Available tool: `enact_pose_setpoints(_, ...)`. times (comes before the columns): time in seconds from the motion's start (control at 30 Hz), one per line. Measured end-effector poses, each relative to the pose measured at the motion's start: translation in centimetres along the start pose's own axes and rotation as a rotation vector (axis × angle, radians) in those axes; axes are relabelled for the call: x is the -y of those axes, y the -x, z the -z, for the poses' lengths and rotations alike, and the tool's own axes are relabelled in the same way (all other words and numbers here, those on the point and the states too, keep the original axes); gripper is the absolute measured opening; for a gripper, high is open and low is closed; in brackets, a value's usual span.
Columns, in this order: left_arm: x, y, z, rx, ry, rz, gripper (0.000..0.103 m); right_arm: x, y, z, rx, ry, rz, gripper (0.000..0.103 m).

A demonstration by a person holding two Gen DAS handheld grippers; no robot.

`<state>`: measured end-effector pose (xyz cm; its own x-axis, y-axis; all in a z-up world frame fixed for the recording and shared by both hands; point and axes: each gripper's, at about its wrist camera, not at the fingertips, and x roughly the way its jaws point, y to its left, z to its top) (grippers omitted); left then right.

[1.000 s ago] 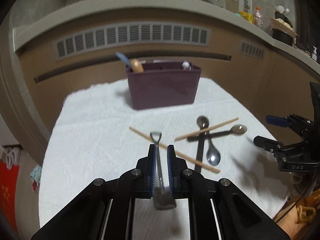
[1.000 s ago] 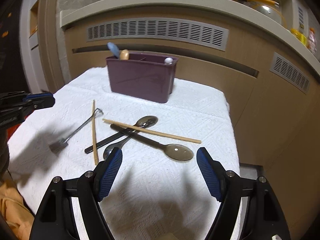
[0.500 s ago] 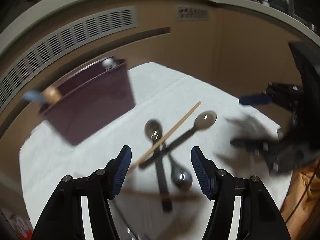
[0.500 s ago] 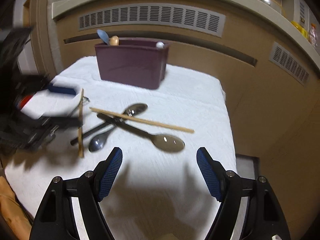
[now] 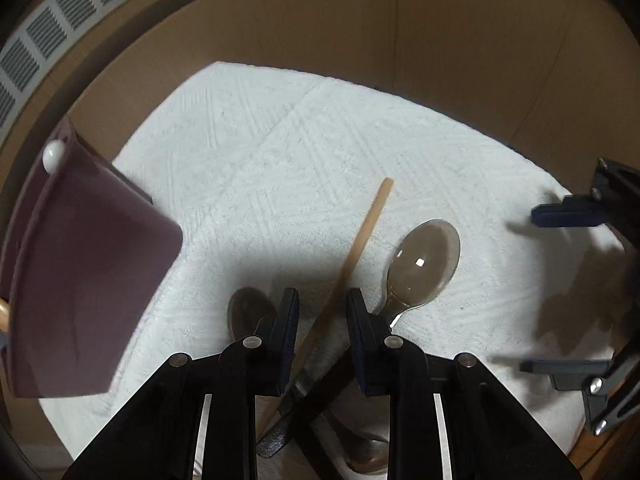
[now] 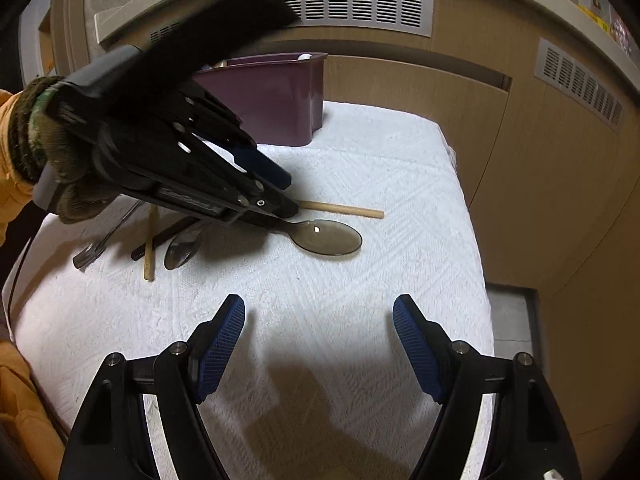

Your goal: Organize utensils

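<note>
A wooden chopstick point(image 5: 360, 236) lies slanted across a pile of spoons on the white towel point(image 5: 280, 140). My left gripper point(image 5: 322, 312) points steeply down over it. Its jaws are closing with the chopstick between them, and a small gap shows on each side. A translucent brown spoon point(image 5: 424, 264) lies just right of the fingers, a metal spoon point(image 5: 248, 308) just left. From the right wrist view, the left gripper point(image 6: 286, 194) hovers over the brown spoon's point(image 6: 328, 236) handle. My right gripper point(image 6: 320, 320) stands open above bare towel, with nothing between its fingers.
The purple utensil bin point(image 6: 272, 92) stands at the towel's far side, several handles poking out. A second chopstick point(image 6: 150, 240), a metal spoon point(image 6: 182, 246) and a small metal shovel-shaped utensil point(image 6: 94, 248) lie at the left. A gloved hand point(image 6: 48, 160) holds the left gripper. Cabinets rise behind.
The left gripper let go of the small metal utensil, swung right over the crossed spoons, tipped downward, opened wide and then narrowed around the chopstick. The right gripper sank slightly, still open.
</note>
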<state>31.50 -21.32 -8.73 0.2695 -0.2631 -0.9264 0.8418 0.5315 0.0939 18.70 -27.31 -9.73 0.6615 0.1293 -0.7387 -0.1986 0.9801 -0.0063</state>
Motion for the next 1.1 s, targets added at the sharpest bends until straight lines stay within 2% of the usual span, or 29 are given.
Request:
enact_pose_setpoints(0.1, -1.2, -0.2, -0.7, -0.047, 0.113, 0.053, 0.023, 0.2, 0.3, -0.1, 0.019, -0.011, -0.016, 0.074)
enact_pose_setpoints(0.2, -1.4, -0.1, -1.1, -0.059, 0.143, 0.051, 0.023, 0.2, 0.5, 0.0, 0.031, -0.015, -0.025, 0.074)
enact_pose_setpoints(0.23, -1.1, 0.0, -1.1, -0.049, 0.146, 0.029, 0.023, 0.2, 0.6, 0.0, 0.036, -0.016, -0.025, 0.074)
enact_pose_setpoints(0.3, -0.2, 0.4, -0.7, -0.016, 0.128, -0.006, 0.014, 0.2, 0.8, 0.0, 0.044, -0.023, -0.024, 0.074)
enact_pose_setpoints(0.37, 0.6, 0.8, -0.1, 0.021, 0.129, -0.046, 0.01, 0.3, 1.0, 0.1, 0.047, -0.03, -0.024, 0.074)
enact_pose_setpoints(0.43, 0.4, 1.5, 0.5, 0.057, 0.193, -0.047, 0.006, 0.4, 1.0, 0.0, 0.046, -0.033, -0.019, 0.074)
enact_pose_setpoints(0.5, 0.2, 2.9, 2.5, 0.13, 0.274, -0.052, 0.006, 0.3, 1.2, -0.1, 0.049, -0.031, -0.017, 0.074)
enact_pose_setpoints(0.67, -2.9, 9.9, 8.0, 0.345, 0.503, -0.051, 0.006, -0.3, 1.7, -0.6, 0.054, -0.011, -0.01, 0.074)
enact_pose_setpoints(0.73, -4.1, 12.8, 10.9, 0.416, 0.58, -0.083, 0.006, -0.8, 1.7, -1.3, 0.052, -0.004, -0.02, 0.074)
enact_pose_setpoints(0.83, -5.2, 16.5, 15.2, 0.492, 0.647, -0.177, 0.006, -1.8, 1.4, -2.6, 0.039, 0.002, -0.051, 0.074)
enact_pose_setpoints(0.9, -5.9, 18.3, 17.8, 0.531, 0.698, -0.224, 0.006, -3.0, 0.8, -4.1, 0.03, 0.008, -0.09, 0.065)
enact_pose_setpoints(0.97, -6.5, 19.4, 20.4, 0.56, 0.754, -0.258, 0.006, -4.1, -0.2, -5.3, 0.001, 0.014, -0.124, 0.034)
enact_pose_setpoints(1.03, -6.9, 19.4, 22.1, 0.581, 0.78, -0.319, 0.006, -6.0, -1.8, -6.9, -0.042, 0.009, -0.17, 0.029)
enact_pose_setpoints(1.1, -6.9, 18.7, 23.0, 0.595, 0.801, -0.336, 0.006, -8.0, -3.0, -7.9, -0.065, 0.031, -0.187, 0.024)
